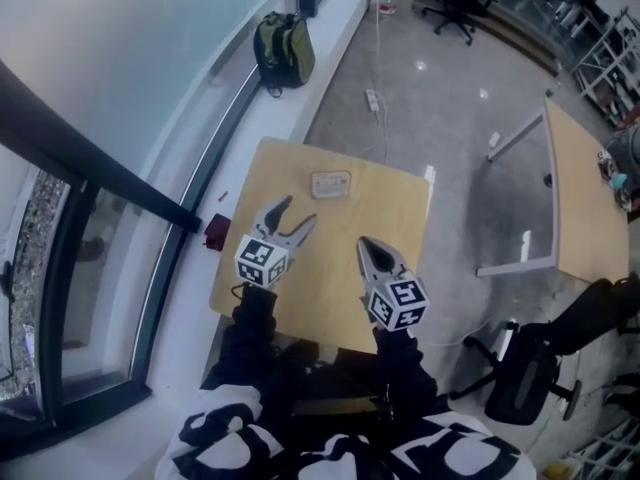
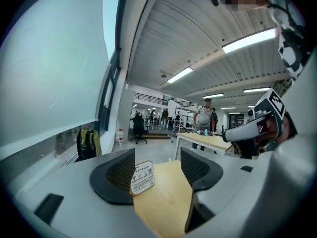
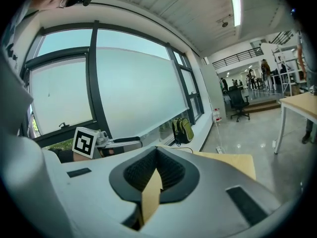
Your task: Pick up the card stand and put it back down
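Left gripper view shows the left gripper [image 2: 157, 168] with its jaws spread wide and clamping nothing. The card stand [image 2: 142, 177] sits on the bench [image 2: 163, 205] just ahead, in line with the gap but apart from both pads. The right gripper [image 3: 156, 168] is pinched together and empty, hovering over the bench's near side. With the stand resting unheld, either the lift has not begun or the put-down is already finished; I cannot tell which.

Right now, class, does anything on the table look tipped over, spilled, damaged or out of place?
Nothing stands out. The card stand stands upright near the far edge of the table, the only thing on it, with no spill or damage visible.
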The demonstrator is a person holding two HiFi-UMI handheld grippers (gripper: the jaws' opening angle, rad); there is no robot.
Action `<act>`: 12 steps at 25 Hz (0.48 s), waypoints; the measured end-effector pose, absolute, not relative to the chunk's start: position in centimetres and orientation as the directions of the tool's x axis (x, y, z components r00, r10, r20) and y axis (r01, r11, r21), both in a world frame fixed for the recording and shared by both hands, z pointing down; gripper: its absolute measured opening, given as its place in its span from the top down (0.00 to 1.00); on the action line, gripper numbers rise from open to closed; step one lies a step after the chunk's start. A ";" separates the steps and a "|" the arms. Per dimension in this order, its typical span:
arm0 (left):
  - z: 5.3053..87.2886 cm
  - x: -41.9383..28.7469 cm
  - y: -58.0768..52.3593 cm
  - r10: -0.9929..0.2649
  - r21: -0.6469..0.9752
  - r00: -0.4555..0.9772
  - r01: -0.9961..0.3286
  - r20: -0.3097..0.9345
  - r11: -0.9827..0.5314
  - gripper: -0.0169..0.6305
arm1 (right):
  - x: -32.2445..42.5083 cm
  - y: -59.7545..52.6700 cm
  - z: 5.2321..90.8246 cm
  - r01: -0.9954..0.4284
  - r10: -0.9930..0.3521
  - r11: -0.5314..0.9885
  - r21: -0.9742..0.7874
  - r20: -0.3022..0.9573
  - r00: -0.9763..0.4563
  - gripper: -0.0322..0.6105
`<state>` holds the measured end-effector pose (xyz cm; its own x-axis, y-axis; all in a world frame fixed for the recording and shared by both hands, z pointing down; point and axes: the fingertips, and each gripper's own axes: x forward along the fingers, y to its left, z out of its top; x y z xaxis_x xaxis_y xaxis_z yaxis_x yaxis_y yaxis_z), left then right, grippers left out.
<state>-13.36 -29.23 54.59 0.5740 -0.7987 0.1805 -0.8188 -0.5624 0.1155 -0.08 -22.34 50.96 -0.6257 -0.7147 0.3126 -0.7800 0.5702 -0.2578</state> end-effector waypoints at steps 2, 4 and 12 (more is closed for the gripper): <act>53.0 -12.8 -28.3 -0.807 0.119 0.568 -0.823 0.161 -0.555 0.52 | -0.2 -22.1 49.9 -0.785 -0.728 0.571 -0.240 0.295 -0.619 0.94; 51.4 -12.5 -27.6 -0.826 0.107 0.545 -0.839 0.145 -0.534 0.56 | -0.3 -22.0 49.0 -0.790 -0.740 0.571 -0.223 0.278 -0.613 0.94; 48.3 -12.1 -24.3 -0.858 0.057 0.481 -0.876 0.180 -0.479 0.84 | -2.0 -19.9 45.6 -0.799 -0.765 0.581 -0.156 0.231 -0.601 0.94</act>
